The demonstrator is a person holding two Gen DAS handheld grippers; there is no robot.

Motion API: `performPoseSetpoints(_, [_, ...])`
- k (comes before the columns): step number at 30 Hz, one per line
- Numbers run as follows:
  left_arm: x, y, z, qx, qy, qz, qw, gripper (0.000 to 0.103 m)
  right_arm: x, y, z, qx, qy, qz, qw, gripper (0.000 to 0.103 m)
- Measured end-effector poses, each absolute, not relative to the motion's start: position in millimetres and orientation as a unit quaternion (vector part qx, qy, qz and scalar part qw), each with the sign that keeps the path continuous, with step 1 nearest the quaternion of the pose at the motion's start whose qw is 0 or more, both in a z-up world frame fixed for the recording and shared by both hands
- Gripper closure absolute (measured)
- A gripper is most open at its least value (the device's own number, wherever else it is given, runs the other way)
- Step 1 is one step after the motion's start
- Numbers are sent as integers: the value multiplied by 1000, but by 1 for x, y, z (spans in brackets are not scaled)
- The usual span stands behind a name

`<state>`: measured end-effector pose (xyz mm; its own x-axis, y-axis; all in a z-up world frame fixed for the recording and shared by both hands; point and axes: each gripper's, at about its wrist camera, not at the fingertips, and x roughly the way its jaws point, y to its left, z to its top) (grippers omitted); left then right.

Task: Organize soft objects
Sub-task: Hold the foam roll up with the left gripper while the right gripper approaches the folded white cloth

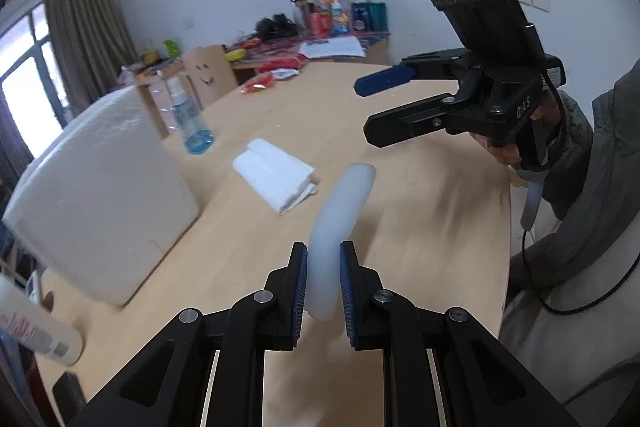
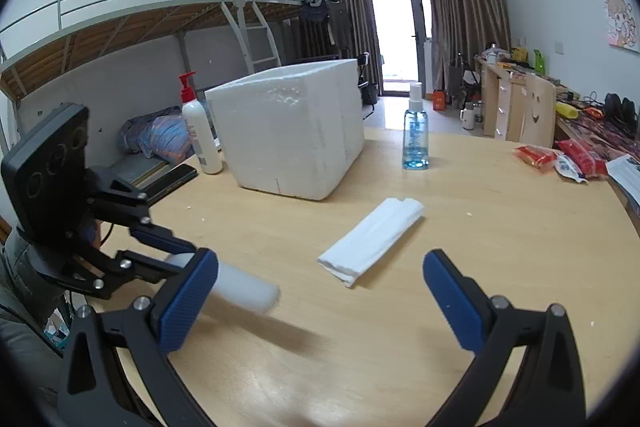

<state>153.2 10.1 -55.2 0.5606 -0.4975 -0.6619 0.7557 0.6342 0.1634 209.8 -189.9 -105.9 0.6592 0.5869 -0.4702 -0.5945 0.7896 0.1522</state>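
Two soft things are in play: the left gripper (image 1: pixel 323 283) has its jaws clamped on a white foam tube (image 1: pixel 344 223) lifted at centre frame, so carrying it to the foam box (image 2: pixel 288 131) looks next, while the right gripper (image 2: pixel 320 301), jaws apart, faces the folded cloth (image 2: pixel 372 241) on the tabletop (image 2: pixel 500 247).

Black tools (image 1: pixel 323 287), blue ribbed pads (image 2: pixel 188 303), grey sleeve (image 1: pixel 576 163).

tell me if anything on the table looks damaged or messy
Mostly tidy. The white foam box has a small crack at its lower front edge, and a few white crumbs lie on the table. The folded cloth lies flat, slightly uneven at one end.
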Motion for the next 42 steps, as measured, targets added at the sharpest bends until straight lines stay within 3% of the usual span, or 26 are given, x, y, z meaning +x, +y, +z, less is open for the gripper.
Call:
performPoseSetpoints(17, [137,36,-43,125,281,-227,924,85,216,-167,-99,-26,259,322,910,0])
performPoseSetpoints(32, [141,34,-41,28,250,-99,963,85,243,-151,-108,-24,308,262,914,0])
performPoseSetpoints(42, [145,24,-44,18,228,-64,971,85,264,-144,-123,-13,352,224,909,2])
